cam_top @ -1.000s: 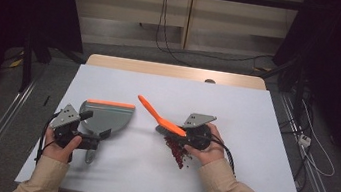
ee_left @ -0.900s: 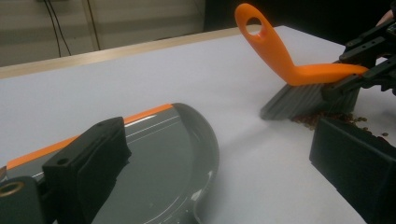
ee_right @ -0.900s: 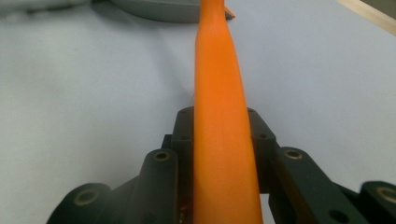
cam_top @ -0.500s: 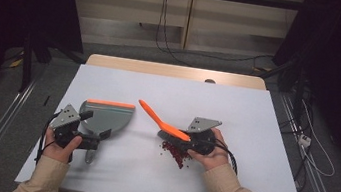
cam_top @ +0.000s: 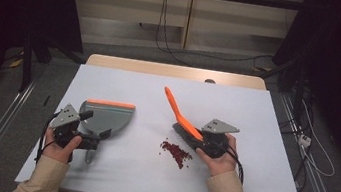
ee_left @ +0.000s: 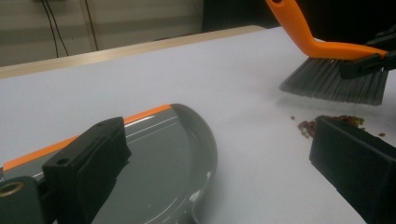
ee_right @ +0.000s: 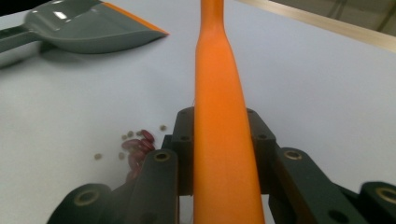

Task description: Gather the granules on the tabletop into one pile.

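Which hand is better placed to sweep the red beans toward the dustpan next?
The right. The right gripper is shut on the orange-handled grey-bristled brush, right beside the pile of red beans. The left gripper sits at the grey dustpan with orange lip, apart from the beans.

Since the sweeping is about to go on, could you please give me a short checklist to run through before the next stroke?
1. Brush clamped in right gripper: ok, jaws shut on its orange handle.
2. Beans gathered in one pile: ok, a few strays beside it.
3. Bristles clear of the pile: ok, lifted off the table.
4. Dustpan next to the pile: not ok, bare table between them.
5. Dustpan's orange lip facing the beans: not ok, it faces the far edge.
6. Left gripper gripping the dustpan handle: cannot tell.
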A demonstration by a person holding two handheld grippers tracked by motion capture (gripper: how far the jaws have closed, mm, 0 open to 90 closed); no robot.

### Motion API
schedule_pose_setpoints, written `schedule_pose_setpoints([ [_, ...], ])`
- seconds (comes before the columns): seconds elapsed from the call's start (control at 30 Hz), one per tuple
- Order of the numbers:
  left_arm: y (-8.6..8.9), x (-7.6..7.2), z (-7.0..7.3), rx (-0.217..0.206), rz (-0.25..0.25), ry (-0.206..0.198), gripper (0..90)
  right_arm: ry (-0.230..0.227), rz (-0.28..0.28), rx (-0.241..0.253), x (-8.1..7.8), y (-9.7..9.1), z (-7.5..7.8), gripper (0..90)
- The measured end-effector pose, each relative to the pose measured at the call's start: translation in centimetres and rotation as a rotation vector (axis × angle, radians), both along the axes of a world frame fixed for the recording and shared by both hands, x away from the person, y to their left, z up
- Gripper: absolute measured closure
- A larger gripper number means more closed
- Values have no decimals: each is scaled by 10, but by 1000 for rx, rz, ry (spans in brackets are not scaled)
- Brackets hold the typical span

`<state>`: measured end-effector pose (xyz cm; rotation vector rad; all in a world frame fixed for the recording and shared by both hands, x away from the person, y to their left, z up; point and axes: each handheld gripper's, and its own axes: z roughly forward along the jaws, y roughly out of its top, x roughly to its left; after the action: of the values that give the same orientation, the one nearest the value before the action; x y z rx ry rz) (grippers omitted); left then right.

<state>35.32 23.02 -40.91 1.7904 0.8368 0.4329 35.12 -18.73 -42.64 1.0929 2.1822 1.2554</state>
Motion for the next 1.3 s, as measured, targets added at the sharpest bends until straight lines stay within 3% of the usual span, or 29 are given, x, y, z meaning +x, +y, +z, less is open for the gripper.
schedule_pose_setpoints([
  [0.27, -1, 0, 0, -7, -12, 3, 41, 10, -233, 8, -26, -8, -3, 716],
  [0.37, -1, 0, 0, -6, -14, -1, 41, 0, -283, 16, -32, -7, -4, 716],
  [0.53, -1, -2, 1, -12, -12, -1, 41, -9, -355, -27, -37, 2, -10, 716],
  [0.87, -2, -2, 2, -4, -13, -7, 41, -7, -394, -30, -44, 20, -15, 717],
  [1.03, -2, -2, 2, -4, -13, -5, 41, 1, -413, 7, -43, 30, -16, 717],
  [1.17, -2, -2, 2, -7, -15, -3, 41, -25, -436, -18, -43, 43, -17, 717],
  [1.3, -1, -2, 2, -6, -13, -3, 41, -39, -445, -12, -41, 52, -19, 716],
])
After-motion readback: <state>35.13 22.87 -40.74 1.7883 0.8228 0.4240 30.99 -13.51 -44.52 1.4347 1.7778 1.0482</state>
